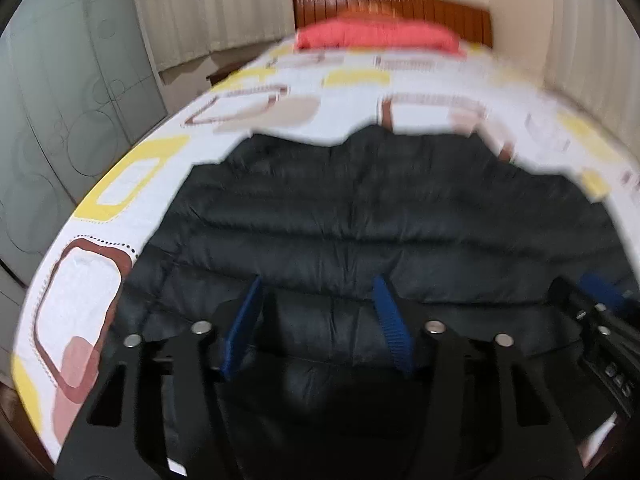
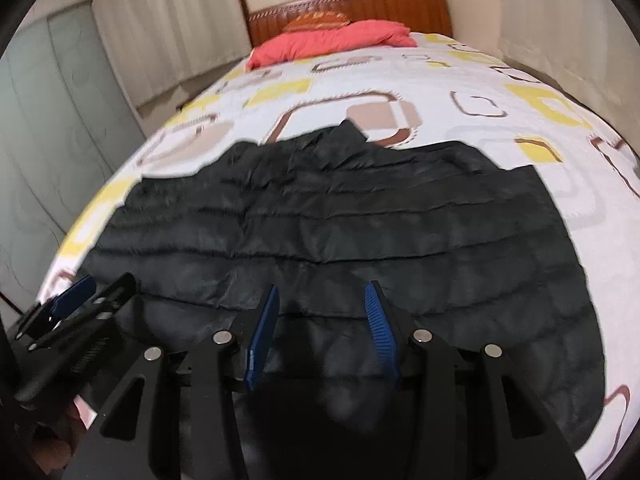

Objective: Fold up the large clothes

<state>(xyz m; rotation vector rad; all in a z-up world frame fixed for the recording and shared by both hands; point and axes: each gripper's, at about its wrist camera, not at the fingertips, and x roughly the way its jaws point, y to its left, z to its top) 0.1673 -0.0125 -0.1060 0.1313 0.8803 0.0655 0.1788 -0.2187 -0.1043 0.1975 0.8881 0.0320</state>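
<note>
A black quilted puffer jacket [image 1: 340, 208] [image 2: 340, 220] lies spread flat across the near part of the bed, collar end pointing away. My left gripper [image 1: 317, 282] hovers over the jacket's near edge, its blue pads apart, with fabric behind the gap but nothing pressed between them. In the right wrist view my right gripper [image 2: 323, 287] hangs over the same near edge, jaws likewise apart with no fabric pinched. The two grippers sit side by side: the right gripper [image 1: 600, 284] shows at the right border, the left gripper [image 2: 98, 288] at the lower left. Both pictures are motion-blurred.
The bed [image 2: 440, 80] has a white sheet with yellow and brown squares. A red pillow or quilt [image 2: 332, 42] lies by the wooden headboard [image 2: 360, 4]. Frosted wardrobe doors [image 1: 60, 100] and curtains stand left; a wall runs close along the right.
</note>
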